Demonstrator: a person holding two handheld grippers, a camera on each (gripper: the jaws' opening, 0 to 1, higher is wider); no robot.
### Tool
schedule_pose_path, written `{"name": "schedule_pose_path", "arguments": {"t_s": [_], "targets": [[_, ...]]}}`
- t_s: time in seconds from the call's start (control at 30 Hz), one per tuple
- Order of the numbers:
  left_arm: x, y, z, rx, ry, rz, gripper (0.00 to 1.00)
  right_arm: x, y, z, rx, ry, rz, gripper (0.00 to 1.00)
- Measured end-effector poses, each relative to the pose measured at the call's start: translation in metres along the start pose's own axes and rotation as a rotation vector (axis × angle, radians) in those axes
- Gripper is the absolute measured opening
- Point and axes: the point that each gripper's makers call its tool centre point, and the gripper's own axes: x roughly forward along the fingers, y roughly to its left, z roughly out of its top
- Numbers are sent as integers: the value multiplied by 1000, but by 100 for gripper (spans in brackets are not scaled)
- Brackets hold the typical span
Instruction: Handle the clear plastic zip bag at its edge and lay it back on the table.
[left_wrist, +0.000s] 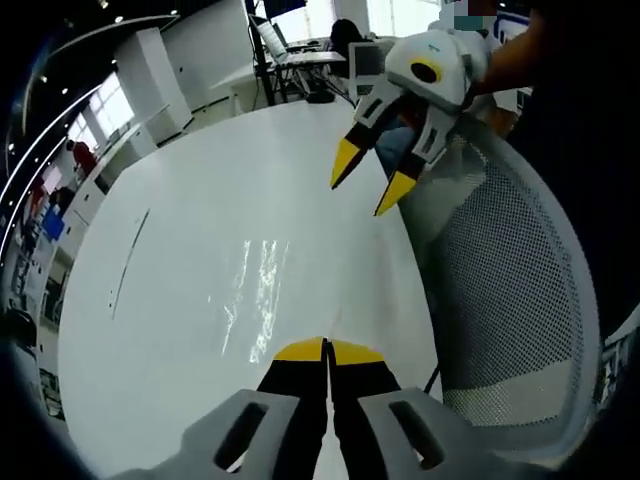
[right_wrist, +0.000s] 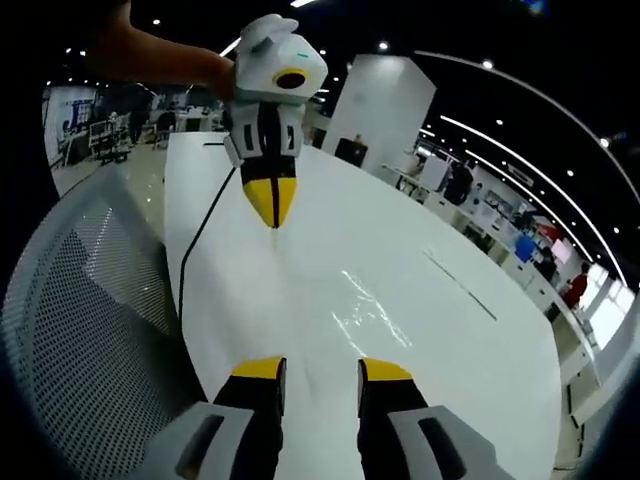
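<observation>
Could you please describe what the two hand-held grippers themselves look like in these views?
Both match: the left hand-held gripper and right hand-held gripper have white rounded housings, black jaw arms and pointed yellow tips. From behind, each shows grey slotted finger mounts.

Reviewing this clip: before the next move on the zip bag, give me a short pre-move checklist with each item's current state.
1. Clear plastic zip bag lying flat on the white table: ok, visible by its glare.
2. Left hand-held gripper shut: ok, jaws closed together. Whether it pinches the bag's edge: cannot tell.
3. Right hand-held gripper open: ok, jaws apart with bare table between them.
4. Right hand-held gripper free of the bag: ok, it hangs above the table.
5. Mesh chair beside the table edge, close to both grippers: not ok if the hands swing that way.
</observation>
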Motion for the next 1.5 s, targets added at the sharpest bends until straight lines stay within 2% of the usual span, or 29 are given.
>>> {"name": "schedule_pose_path", "arguments": {"t_s": [0.4,0.6,0.7,0.93,1.17,1.3,1.4,1.5], "targets": [[2,-15,16,0,-38,-20,0,6,13,5,-23,1,44,15],[4,-21,23,9,-52,-30,0,7,16,7,-44,-1,53,7],[6,-24,23,9,-51,-41,0,6,17,7,-59,0,51,0],[8,-26,23,23,-49,-52,0,5,21,4,-74,4,60,0],[9,-28,23,109,-74,-59,0,4,22,2,-115,10,65,0],[13,-31,22,168,-69,-64,0,4,22,3,-122,13,66,0],[16,-31,24,204,-72,-61,10,5,22,4,-128,14,67,0],[18,-32,25,219,-72,-58,12,5,22,4,-132,15,67,0]]}}
